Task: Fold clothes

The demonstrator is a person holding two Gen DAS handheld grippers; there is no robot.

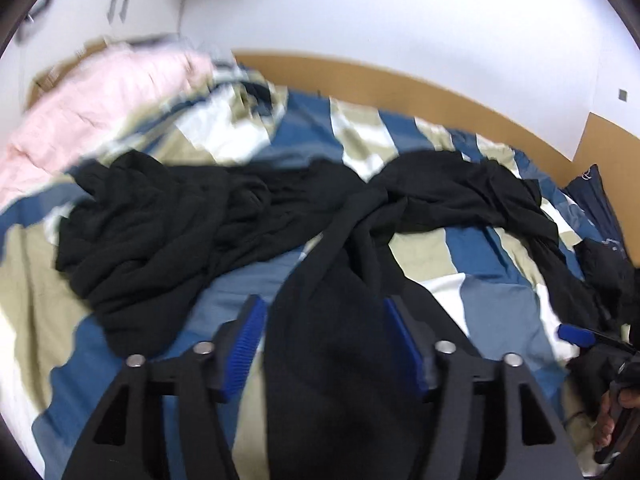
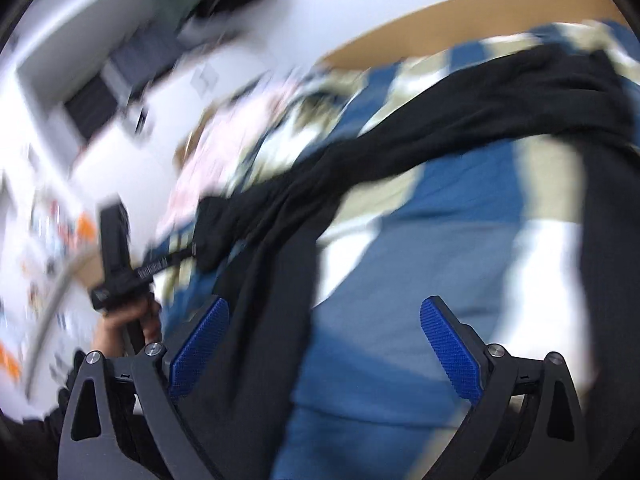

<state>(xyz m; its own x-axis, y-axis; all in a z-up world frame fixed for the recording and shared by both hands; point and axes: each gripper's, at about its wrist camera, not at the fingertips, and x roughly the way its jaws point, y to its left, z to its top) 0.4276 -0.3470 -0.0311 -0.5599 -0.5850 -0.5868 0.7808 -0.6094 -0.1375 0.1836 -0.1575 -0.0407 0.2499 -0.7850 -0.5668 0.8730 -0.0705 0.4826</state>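
The black garment lies crumpled across the striped bedspread, long axis running from 9 to 3 o'clock in the left wrist view. One strip of it trails toward 6 o'clock and passes between the spread fingers of the left gripper; the pads are not pressed onto it. The right gripper is also spread, cloth brushing its left pad, gripping nothing. The left gripper is judged nearer the bulk.

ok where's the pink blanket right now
In the left wrist view the pink blanket is bunched at the bed's far left corner, beside the white cabinet and beyond the black garment.
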